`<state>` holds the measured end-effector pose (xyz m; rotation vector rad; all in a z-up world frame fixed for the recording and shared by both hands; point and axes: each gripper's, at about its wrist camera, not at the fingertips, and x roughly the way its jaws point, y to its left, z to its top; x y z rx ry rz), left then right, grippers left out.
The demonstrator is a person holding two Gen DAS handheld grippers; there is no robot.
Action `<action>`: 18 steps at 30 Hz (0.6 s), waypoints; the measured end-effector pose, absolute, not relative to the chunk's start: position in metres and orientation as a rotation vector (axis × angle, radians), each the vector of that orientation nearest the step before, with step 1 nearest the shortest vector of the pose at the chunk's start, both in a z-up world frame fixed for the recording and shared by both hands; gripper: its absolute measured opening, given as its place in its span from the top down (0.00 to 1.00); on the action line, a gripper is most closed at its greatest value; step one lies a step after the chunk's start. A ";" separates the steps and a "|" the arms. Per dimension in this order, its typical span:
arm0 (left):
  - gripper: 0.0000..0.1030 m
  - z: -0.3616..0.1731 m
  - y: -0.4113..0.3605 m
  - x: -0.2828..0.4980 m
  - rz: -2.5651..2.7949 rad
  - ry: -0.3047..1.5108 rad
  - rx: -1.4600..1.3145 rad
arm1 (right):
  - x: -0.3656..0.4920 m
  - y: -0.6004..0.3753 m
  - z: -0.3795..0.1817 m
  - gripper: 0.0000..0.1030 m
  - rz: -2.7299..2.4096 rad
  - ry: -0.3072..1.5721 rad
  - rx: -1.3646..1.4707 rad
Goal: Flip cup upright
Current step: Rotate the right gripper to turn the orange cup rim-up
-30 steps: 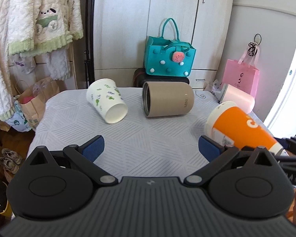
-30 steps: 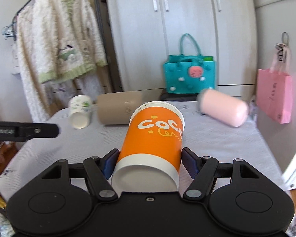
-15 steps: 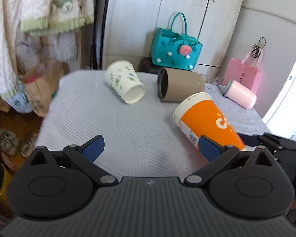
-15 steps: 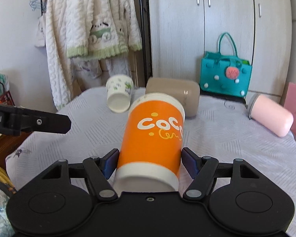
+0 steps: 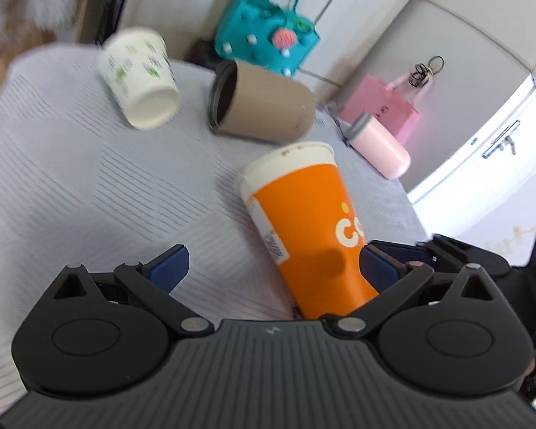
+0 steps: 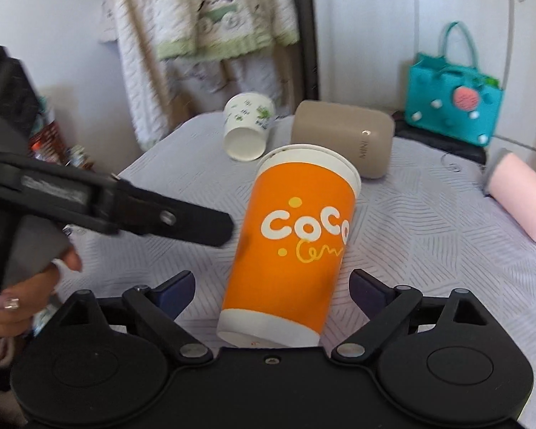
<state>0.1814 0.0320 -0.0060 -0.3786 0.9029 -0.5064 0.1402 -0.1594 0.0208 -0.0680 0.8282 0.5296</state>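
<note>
1. Nearly upright: orange cup, wide mouth up, narrow base low on the grey-clothed counter, leaning slightly.
2. Right tongs spread, pads clear of both cup sides.
3. Left tongs spread wide, close beside the cup, gripping nothing.
4. Behind, on their sides: white printed cup, tan tumbler, pink bottle.

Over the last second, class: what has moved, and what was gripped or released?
The orange cup has been tipped from lying toward standing. The right tongs, shut on it a second ago, have opened and now stand apart from its sides. The left tongs have swung in toward it, open. The white cup, tan tumbler and pink tumbler stayed lying on the table.
</note>
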 end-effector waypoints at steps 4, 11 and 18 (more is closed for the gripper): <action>0.01 -0.018 0.022 0.200 -0.555 0.968 -0.449 | 0.165 -0.168 0.023 0.07 0.618 0.950 -0.054; 0.04 -0.027 0.009 0.214 -0.560 0.983 -0.453 | 0.187 -0.175 0.015 0.06 0.646 1.023 -0.068; 0.26 -0.028 0.011 0.219 -0.614 0.991 -0.518 | 0.198 -0.181 0.010 0.16 0.740 1.032 0.030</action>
